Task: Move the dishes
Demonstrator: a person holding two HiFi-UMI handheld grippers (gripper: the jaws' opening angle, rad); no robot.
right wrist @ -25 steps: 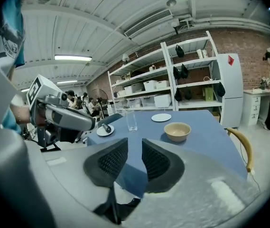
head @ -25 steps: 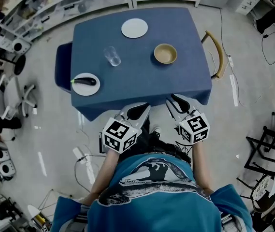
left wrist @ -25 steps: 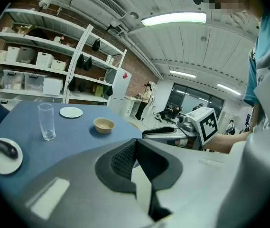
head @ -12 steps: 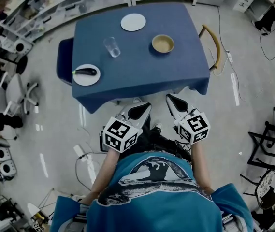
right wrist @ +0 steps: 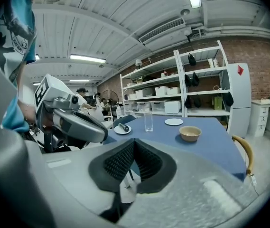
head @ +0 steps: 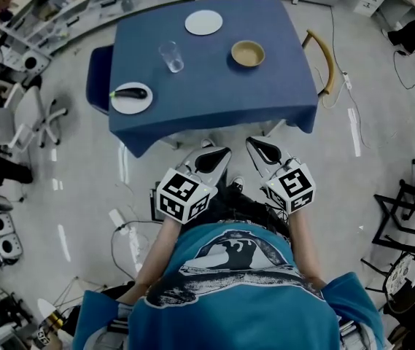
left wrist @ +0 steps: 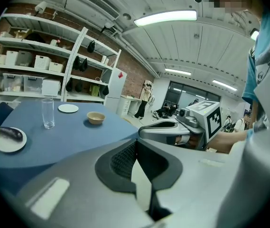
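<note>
On the blue table [head: 222, 104] stand a white plate [head: 203, 22] at the far side, a clear glass [head: 171, 56], a tan bowl [head: 247, 53] and a second white plate with a dark eggplant [head: 132, 97] at the left edge. Both grippers hang short of the table's near edge, over the floor. My left gripper [head: 218, 154] is shut with nothing in it. My right gripper [head: 256, 146] is shut and empty too. The left gripper view shows the glass [left wrist: 48, 113], the bowl [left wrist: 96, 118] and the eggplant plate [left wrist: 9, 137]; the right gripper view shows the bowl [right wrist: 190, 133] and the glass [right wrist: 148, 121].
A wooden chair [head: 325, 68] stands at the table's right side and a dark blue chair [head: 98, 79] at its left. Shelving [head: 83, 2] lines the far wall. Cables [head: 130, 228] lie on the floor near my feet, and office chairs [head: 17, 133] stand at left.
The right gripper's jaws closed from slightly apart to shut. Both grippers moved back a little from the table's near edge.
</note>
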